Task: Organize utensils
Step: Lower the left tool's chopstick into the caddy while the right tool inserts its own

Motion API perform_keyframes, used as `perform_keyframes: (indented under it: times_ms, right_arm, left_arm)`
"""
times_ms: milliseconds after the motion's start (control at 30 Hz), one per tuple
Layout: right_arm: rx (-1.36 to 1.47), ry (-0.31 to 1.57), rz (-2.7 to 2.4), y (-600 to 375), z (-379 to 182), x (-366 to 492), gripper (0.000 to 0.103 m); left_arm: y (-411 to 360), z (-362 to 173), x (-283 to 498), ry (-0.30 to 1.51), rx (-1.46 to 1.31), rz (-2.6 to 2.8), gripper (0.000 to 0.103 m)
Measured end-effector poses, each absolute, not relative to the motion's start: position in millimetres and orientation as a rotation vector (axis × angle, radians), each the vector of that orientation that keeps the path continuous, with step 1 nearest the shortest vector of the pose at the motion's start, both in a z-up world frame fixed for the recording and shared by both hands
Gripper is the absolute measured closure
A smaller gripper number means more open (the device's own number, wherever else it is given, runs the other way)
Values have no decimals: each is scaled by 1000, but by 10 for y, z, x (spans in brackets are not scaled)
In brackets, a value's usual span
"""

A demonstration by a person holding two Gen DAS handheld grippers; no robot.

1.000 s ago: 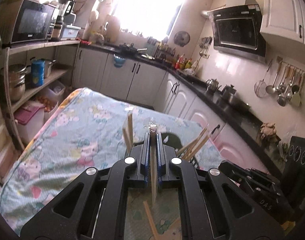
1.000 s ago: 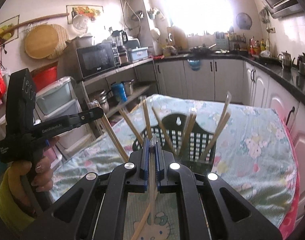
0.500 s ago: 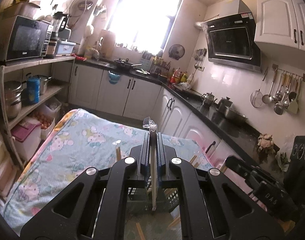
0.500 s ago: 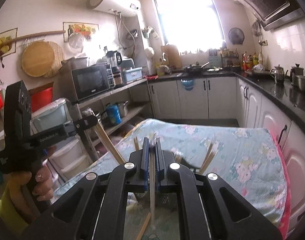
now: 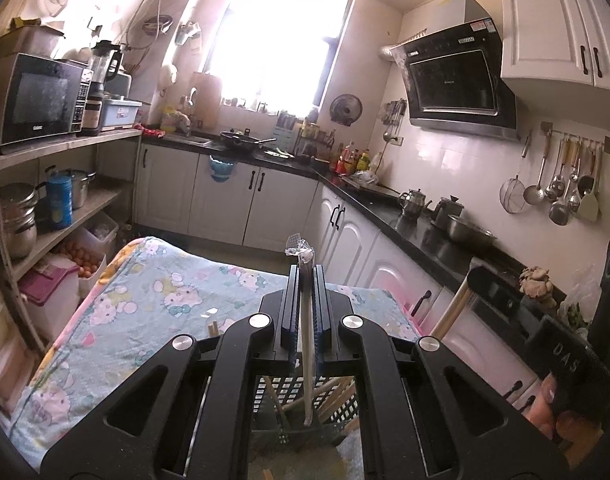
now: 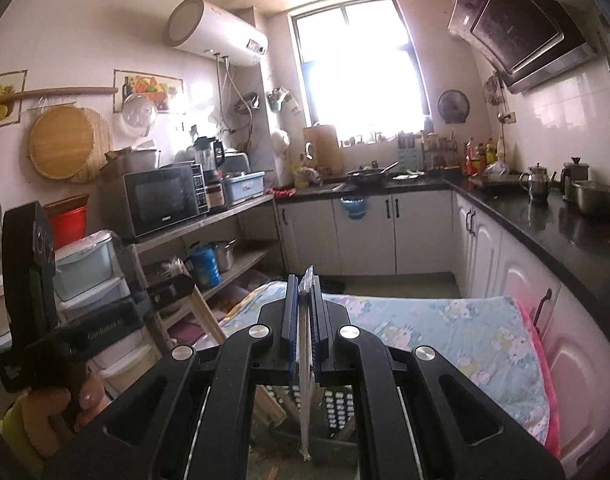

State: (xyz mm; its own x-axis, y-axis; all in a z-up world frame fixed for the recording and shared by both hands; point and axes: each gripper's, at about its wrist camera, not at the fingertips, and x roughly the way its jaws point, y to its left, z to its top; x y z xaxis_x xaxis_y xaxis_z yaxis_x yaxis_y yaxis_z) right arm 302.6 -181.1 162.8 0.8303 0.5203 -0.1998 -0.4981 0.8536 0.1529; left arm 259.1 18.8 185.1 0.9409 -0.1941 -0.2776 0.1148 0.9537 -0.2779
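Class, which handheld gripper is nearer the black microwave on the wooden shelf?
Left. The left gripper has the black microwave off to its left; the right gripper sits farther over, toward the black countertop.

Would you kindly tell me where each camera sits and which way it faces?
Left wrist: on the left gripper, facing the window; its fingers pinch a wrapped chopstick; the right hand shows.
Right wrist: on the right gripper, facing the same window, pinching a wrapped chopstick; the left hand shows.
Shared: black basket, Hello Kitty tablecloth.
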Motion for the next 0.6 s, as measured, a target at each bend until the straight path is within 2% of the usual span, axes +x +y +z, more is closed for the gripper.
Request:
perform_keyframes:
  times_ms: [600]
  right_arm:
    - [111, 196, 434, -1972, 1425, 3359, 97]
  left_arm:
    - [112, 1463, 2822, 370, -282, -145, 102]
